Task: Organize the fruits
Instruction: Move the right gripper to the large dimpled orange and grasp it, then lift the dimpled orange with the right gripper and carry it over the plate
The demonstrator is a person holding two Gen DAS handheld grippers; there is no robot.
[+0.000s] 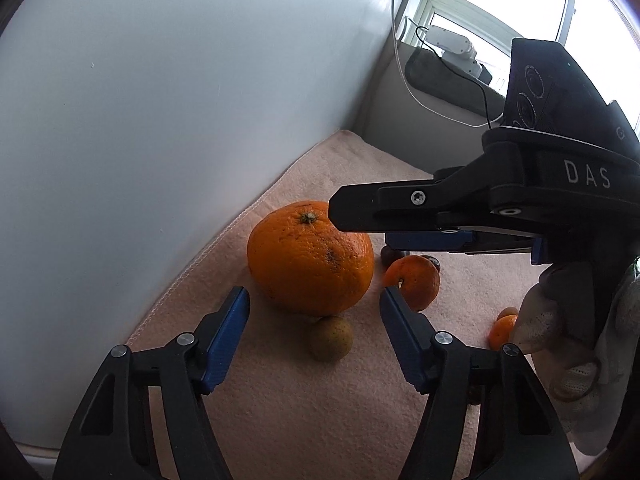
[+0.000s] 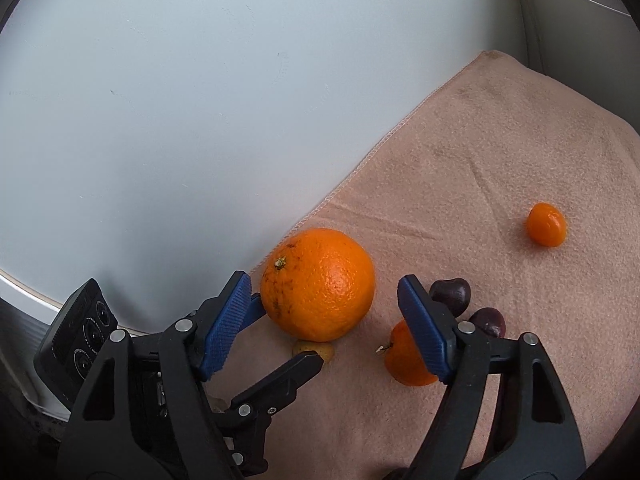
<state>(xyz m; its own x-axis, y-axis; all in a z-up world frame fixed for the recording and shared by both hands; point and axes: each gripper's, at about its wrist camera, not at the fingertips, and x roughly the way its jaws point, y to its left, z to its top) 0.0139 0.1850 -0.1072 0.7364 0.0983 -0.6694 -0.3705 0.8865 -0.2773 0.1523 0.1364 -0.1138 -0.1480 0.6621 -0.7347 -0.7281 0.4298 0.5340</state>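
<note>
Large orange [image 2: 318,284] on towel [image 2: 500,152] beside wall [image 2: 160,100], mandarin [image 2: 408,360] to its right.

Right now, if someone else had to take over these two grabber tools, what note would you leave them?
Left gripper: open, empty, pointing at the big orange.
Right gripper: open, empty, astride that orange, not touching it.
On the pink towel: the orange, a small greenish fruit beside it, a tangerine, two dark plums, one more small tangerine farther off.
Done: no sorting visible.
Left: pick up and group all the fruit.
</note>
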